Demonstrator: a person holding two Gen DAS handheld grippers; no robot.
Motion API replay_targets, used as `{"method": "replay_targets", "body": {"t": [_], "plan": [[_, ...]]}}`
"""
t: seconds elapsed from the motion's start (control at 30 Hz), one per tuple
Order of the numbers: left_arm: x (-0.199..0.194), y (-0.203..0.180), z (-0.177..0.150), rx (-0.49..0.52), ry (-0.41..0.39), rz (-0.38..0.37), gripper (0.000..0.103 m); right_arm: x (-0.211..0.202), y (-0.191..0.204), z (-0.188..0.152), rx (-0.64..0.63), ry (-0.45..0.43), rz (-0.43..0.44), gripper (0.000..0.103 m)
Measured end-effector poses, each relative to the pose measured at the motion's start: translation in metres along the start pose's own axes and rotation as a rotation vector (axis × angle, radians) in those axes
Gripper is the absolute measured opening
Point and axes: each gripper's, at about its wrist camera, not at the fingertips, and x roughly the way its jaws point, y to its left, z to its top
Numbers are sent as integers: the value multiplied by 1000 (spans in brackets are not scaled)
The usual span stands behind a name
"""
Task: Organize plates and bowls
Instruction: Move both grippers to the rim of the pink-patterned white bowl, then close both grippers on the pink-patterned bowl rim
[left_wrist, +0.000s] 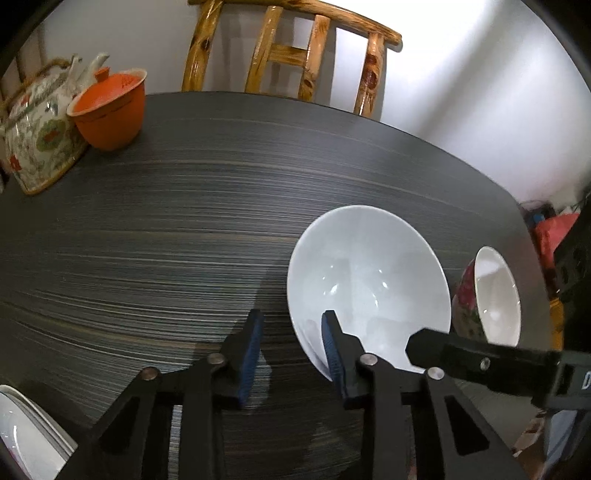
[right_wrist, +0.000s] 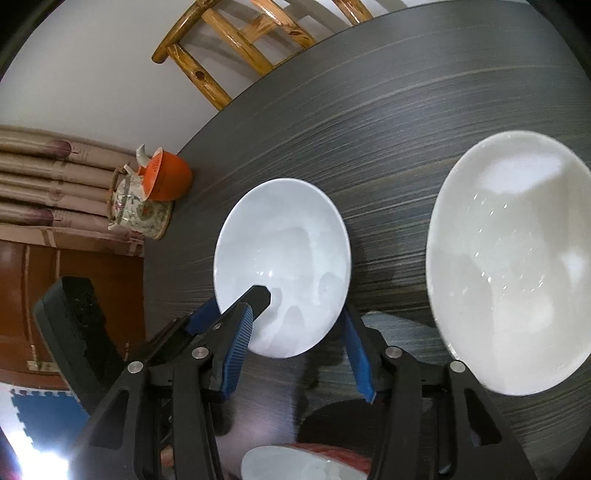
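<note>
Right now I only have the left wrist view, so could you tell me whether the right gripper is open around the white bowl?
Observer: Yes, the right gripper is open, with one finger on each side of the white bowl at its near rim.
Operator: Thank you. Is anything lying close to that bowl that I should mind?
Observer: A large white dish lies beside the bowl, not touching it, with a strip of bare dark table between them.

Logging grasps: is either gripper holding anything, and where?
Nothing is clamped: left gripper open astride the white bowl's rim, right gripper open around it.
</note>
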Motion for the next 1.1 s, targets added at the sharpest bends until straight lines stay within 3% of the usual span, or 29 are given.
{"method": "replay_targets", "body": {"t": [0.5,0.53,0.6,0.67,0.73,0.87,1.1], "plan": [[-3,6,5,-24,8,6,26,13,-5,2,57,12,12,48],[-3,6,5,-20,5,10,24,13,-5,2,48,9,8,47],[-2,6,4,-13,-2,6,11,14,-3,1,24,-4,-17,39],[-2,6,3,-12,-7,15,11,13,-6,1,16,-11,-21,23],[-3,7,1,-20,-8,3,10,13,-7,2,-2,-12,-20,17],[-9,11,-5,-35,-26,-12,10,11,-3,0,-61,-21,-44,17],[-39,4,-15,-30,-62,-11,10,0,1,-9,-99,-28,-14,17]]}}
